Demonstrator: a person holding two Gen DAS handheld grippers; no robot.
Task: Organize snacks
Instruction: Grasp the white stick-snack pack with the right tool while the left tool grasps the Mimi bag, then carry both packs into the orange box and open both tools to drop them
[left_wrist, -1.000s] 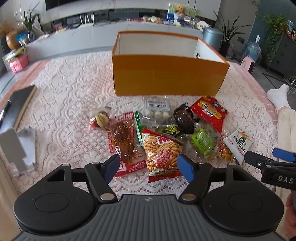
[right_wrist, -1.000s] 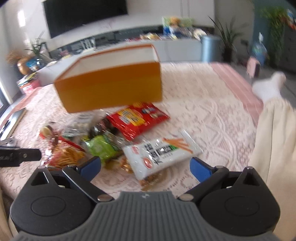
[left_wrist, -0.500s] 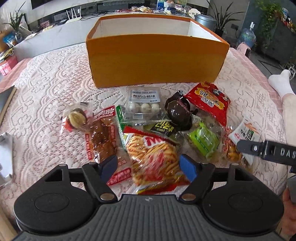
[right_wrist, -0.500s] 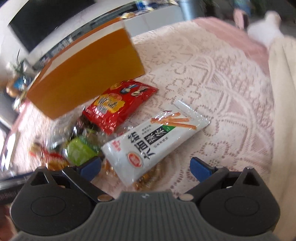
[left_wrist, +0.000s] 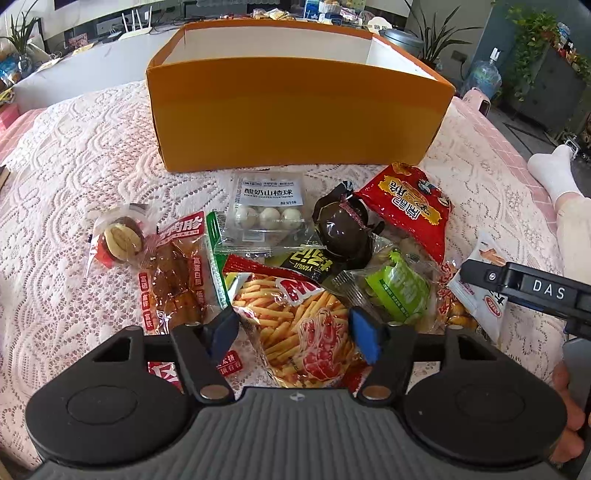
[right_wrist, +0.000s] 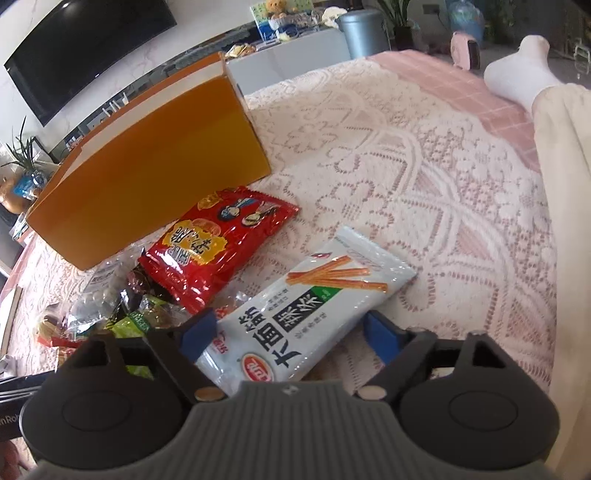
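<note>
A: Left tongs?
B: My left gripper (left_wrist: 293, 332) is closing around the fries bag (left_wrist: 295, 317), bottom centre, not yet pinching.
A: Right?
B: My right gripper (right_wrist: 290, 338) is closing around the white packet (right_wrist: 306, 314), lower centre.

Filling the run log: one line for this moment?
left gripper: closing around shrimp-stick bag | right gripper: closing around white snack pack | orange box: no snacks visible inside

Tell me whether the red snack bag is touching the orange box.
Cannot tell. In the left wrist view the red snack bag lies just before the orange box; neither view shows plain contact or gap.
</note>
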